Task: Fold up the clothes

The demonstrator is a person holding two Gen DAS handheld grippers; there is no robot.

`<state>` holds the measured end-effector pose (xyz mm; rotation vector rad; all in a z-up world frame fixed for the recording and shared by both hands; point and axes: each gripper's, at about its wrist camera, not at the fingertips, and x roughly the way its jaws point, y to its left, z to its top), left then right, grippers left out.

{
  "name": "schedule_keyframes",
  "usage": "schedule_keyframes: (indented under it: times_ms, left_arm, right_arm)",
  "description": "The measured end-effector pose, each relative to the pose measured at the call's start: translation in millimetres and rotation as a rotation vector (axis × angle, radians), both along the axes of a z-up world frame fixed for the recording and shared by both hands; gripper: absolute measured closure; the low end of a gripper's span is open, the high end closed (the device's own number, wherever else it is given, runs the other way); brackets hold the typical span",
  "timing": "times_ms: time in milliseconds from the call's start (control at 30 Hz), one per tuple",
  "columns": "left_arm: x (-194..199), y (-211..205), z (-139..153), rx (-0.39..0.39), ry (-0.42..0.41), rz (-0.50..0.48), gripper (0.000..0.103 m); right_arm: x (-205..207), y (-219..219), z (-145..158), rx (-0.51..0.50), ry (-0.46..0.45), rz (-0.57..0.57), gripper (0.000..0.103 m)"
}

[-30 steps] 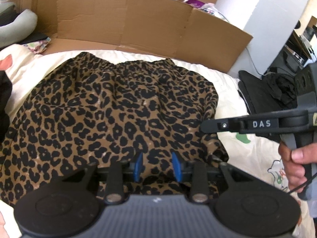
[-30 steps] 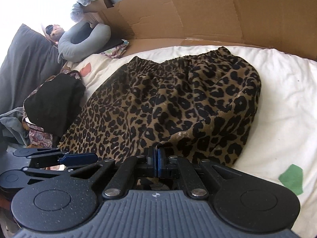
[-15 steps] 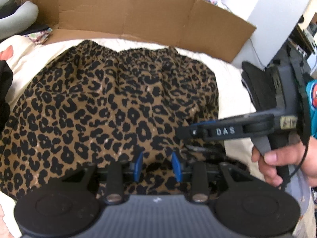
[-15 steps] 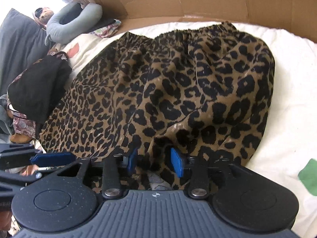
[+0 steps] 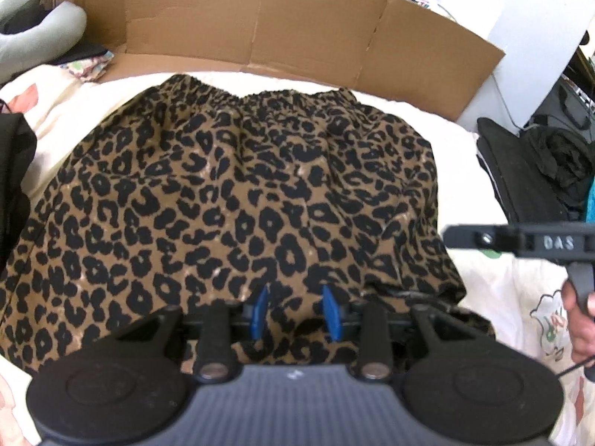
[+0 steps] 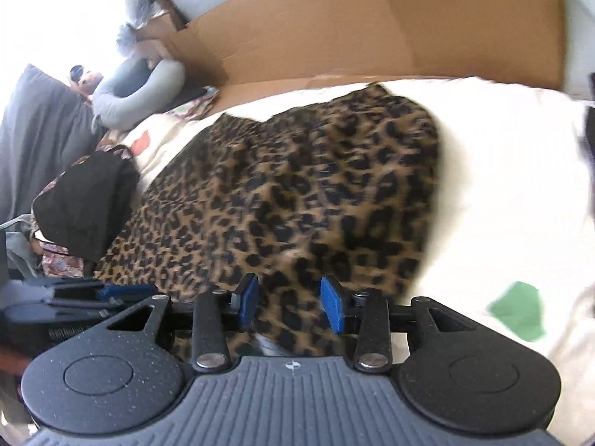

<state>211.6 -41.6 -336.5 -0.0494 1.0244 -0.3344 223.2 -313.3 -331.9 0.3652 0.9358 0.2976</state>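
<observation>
Leopard skirt (image 5: 238, 200) flat on white bedding (image 5: 494, 297), both claws, left (image 5: 295, 312) and right (image 6: 290, 306), released over its hem.

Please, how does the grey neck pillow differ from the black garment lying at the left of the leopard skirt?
The grey neck pillow is pale, rounded and curved like a horseshoe; the black garment is dark, flat and crumpled. The pillow lies far back by the cardboard; the garment lies close beside the leopard skirt. Both rest on the bed, untouched.
</observation>
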Motion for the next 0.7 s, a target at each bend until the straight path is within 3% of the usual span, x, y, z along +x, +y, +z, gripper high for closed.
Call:
schedule_keyframes:
  times_ms: [233,700]
  left_arm:
    - [1,-3,-2,-0.001,0.004,-0.005,0.068]
    - [-3,-2,0,-0.011,0.007,-0.007,0.068]
  right_arm:
    - [-10,-30,-21,-0.057,0.046,-0.069,0.059]
    - [-27,-10,-35,-0.087,0.079,0.046,0.055]
